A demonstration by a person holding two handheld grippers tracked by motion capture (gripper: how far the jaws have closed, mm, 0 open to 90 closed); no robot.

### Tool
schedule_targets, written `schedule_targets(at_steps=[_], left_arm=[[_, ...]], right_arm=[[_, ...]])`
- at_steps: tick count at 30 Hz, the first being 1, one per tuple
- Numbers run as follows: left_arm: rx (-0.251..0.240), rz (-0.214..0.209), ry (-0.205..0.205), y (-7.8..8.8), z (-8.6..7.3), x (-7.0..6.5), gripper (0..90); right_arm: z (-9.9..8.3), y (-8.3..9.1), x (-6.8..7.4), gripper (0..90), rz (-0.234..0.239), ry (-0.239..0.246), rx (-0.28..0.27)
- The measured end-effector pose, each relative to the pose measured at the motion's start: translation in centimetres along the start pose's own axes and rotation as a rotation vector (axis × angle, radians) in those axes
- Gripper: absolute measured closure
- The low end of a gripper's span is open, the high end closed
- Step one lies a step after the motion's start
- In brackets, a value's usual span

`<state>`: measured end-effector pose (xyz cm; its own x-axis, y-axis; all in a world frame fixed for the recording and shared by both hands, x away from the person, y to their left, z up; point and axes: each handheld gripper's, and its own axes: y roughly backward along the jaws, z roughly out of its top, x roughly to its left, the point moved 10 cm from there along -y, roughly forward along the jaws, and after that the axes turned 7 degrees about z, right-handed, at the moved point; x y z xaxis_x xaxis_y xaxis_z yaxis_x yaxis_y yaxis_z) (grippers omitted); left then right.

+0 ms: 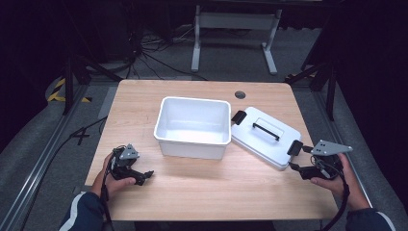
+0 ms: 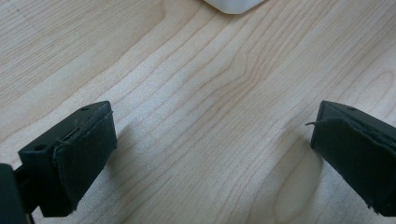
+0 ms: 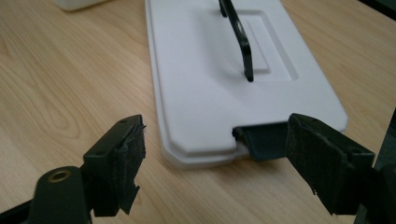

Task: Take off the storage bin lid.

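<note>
Left gripper (image 1: 144,176) and right gripper (image 1: 294,156) both gape wide.

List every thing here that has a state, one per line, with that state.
Bin: open, lid off, empty, upright on the table.
Lid: off the bin, lying flat beside it, handle up.
Left gripper: open, jaws wide apart, holding nothing, low over bare wood.
Right gripper: open, holding nothing, jaws either side of the lid's near end and its black latch.
</note>
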<state>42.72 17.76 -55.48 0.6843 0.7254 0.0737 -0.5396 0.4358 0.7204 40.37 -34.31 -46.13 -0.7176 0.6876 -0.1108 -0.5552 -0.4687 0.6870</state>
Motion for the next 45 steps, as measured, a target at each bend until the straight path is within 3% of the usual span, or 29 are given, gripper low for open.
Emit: schedule_targets(at_steps=[9, 17, 22, 29, 45], left_arm=[[0.000, 0.000, 0.000, 0.0, 0.0, 0.0, 0.7], [0.000, 0.003, -0.004, 0.0, 0.0, 0.1, 0.7], [0.000, 0.002, -0.003, 0.0, 0.0, 0.0, 0.7], [0.001, -0.001, 0.000, 0.0, 0.0, 0.0, 0.5], [0.001, 0.002, -0.003, 0.0, 0.0, 0.0, 0.5]], right_arm=[[-3.5, -1.2, 0.6, 21.3, 0.014, -0.024, 0.026], [-5.1, -2.2, 0.6, 21.9, 0.023, -0.043, 0.023], [-6.6, -3.3, 0.8, 22.2, 0.069, -0.114, -0.017], [-6.8, -3.4, 0.7, 20.7, 0.072, -0.160, -0.029], [-6.8, -3.4, 0.6, 20.5, 0.055, -0.170, -0.026]])
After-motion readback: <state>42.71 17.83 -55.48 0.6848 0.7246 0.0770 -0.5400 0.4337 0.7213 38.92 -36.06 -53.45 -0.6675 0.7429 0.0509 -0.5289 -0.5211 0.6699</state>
